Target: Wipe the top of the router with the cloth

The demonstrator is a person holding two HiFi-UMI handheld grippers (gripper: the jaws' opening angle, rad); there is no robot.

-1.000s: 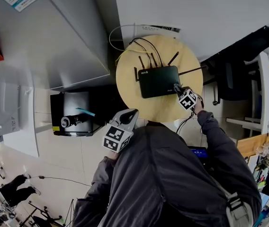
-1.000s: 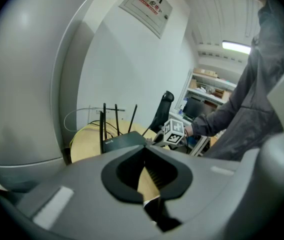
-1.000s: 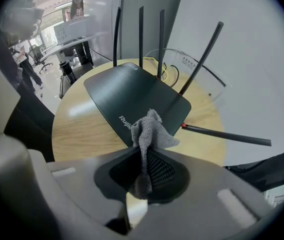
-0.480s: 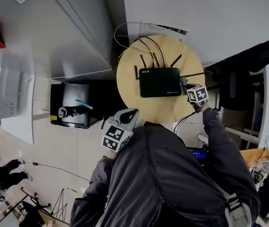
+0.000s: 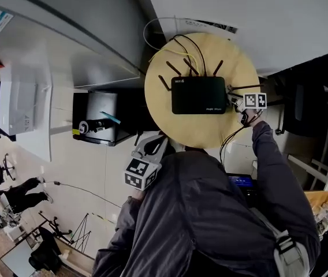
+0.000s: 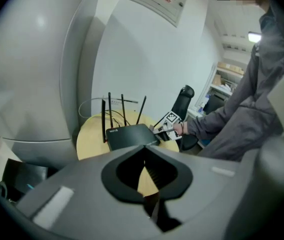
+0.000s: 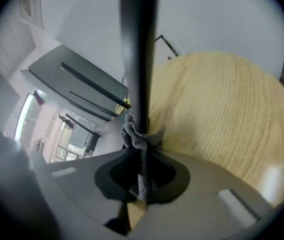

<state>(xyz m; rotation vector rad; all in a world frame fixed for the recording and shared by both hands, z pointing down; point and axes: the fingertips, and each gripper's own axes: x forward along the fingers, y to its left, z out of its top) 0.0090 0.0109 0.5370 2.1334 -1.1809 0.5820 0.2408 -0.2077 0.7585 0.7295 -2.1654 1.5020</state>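
1. Grey and idle, the left gripper (image 5: 152,146) hung by the person's chest, jaws together, empty.
2. The right gripper (image 5: 237,101), clamped on a crumpled grey cloth (image 7: 141,139), sat at the flat black router's (image 5: 198,95) right end.
3. The router's long top ran leftward from it on the round wooden table (image 5: 193,134).

Black router (image 5: 198,95) lying flat; grey cloth (image 7: 141,149) bunched, pinched in right tool (image 7: 141,181).

The right hand-held gripper (image 5: 234,98) sits beside the router (image 5: 198,95).
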